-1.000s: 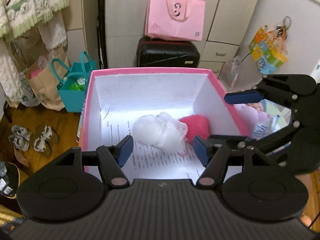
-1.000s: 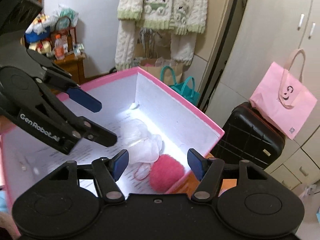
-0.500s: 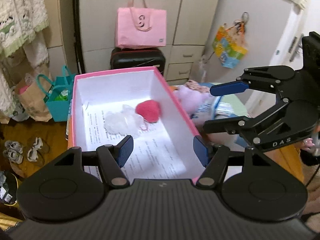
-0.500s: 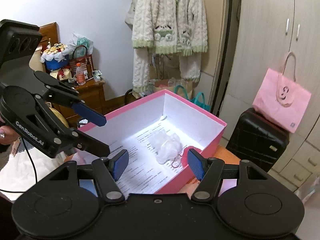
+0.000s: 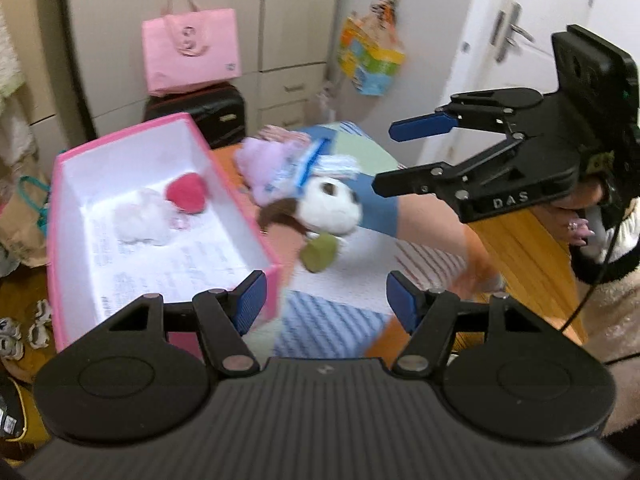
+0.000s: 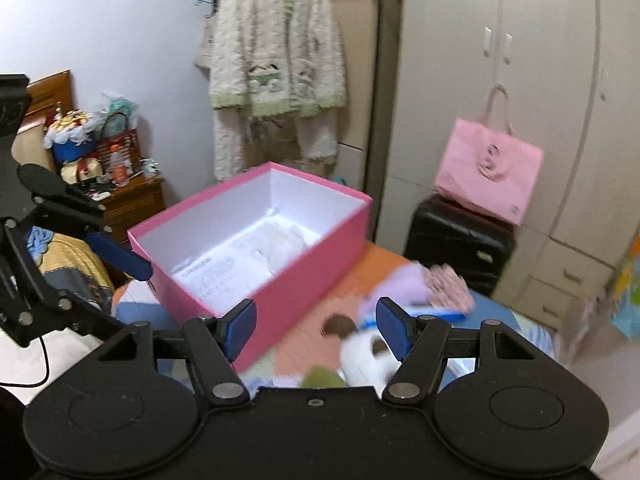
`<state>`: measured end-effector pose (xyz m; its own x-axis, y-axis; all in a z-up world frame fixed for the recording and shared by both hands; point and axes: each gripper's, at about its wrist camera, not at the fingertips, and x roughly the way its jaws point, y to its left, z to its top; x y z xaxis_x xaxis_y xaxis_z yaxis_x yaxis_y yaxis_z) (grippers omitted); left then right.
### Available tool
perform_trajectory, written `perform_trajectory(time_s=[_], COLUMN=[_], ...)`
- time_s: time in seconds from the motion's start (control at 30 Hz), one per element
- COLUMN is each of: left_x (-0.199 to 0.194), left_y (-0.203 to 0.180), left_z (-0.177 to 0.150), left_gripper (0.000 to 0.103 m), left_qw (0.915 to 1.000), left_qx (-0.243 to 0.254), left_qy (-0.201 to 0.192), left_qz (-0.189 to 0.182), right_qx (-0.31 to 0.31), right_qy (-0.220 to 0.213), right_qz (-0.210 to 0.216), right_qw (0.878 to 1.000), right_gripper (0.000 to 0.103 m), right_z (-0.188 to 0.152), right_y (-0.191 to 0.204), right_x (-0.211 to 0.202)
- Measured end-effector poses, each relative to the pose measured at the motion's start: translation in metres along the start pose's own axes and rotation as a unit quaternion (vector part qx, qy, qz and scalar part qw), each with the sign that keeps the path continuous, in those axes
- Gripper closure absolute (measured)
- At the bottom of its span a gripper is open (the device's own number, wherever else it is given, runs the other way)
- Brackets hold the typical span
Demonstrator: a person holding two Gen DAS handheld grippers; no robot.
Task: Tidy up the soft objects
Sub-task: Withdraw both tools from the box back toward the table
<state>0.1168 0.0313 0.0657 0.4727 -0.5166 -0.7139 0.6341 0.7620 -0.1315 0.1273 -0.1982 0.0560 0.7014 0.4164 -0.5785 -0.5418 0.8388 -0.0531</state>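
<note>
Far left: open pink cardboard box (image 5: 276,272), fluffy red ball (image 5: 186,193) inside
Right of box: white panda plush toy (image 5: 330,202)
Left gripper (image 5: 322,300): open, empty
Right gripper (image 6: 316,324): just opened wider, empty

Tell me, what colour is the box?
Pink outside, white inside: the box shows best in the right wrist view.

A pink bag (image 6: 489,170) sits on my black suitcase (image 6: 456,242) by the wardrobe (image 6: 520,60). My fleecy pyjamas (image 6: 276,64) hang on the wall above a cluttered nightstand (image 6: 136,200).

Both black claws carry blue pads (image 5: 420,127) and silver screws; the right claw (image 5: 394,158) reads "DAS".
</note>
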Motion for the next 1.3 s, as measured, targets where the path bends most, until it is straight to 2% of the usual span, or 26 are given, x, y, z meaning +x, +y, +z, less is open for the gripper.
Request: perform_trajectory(time_s=[0.2, 0.5, 0.77, 1.03, 1.17, 1.3], left_x=[0.025, 0.068, 0.102, 0.131, 0.146, 0.159], left_y=[-0.029, -0.049, -0.054, -0.043, -0.041, -0.039], left_z=[-0.004, -0.006, -0.004, 0.009, 0.018, 0.026], left_gripper=[0.038, 0.038, 0.038, 0.038, 0.038, 0.037], left_qw=[0.9996, 0.9991, 0.9995, 0.9994, 0.9989, 0.9962], left_qx=[0.004, -0.003, -0.008, -0.034, -0.034, -0.03], left_qy=[0.009, 0.021, 0.029, 0.004, -0.012, -0.035], left_qz=[-0.027, -0.037, -0.01, 0.007, 0.03, 0.074], right_qx=[0.016, 0.04, 0.064, 0.043, 0.052, 0.072], right_qy=[0.017, 0.028, 0.043, 0.038, 0.03, 0.017], right_qz=[-0.014, -0.007, 0.004, 0.012, 0.022, 0.022], right_qw=[1.0, 0.999, 0.997, 0.998, 0.998, 0.997], right_gripper=[0.032, 0.032, 0.032, 0.031, 0.032, 0.031], right_z=[-0.03, -0.063, -0.088, -0.104, -0.107, -0.109], right_y=[-0.014, -0.037, -0.06, -0.068, -0.076, -0.086], right_x=[-0.013, -0.015, 0.008, 0.039, 0.057, 0.078])
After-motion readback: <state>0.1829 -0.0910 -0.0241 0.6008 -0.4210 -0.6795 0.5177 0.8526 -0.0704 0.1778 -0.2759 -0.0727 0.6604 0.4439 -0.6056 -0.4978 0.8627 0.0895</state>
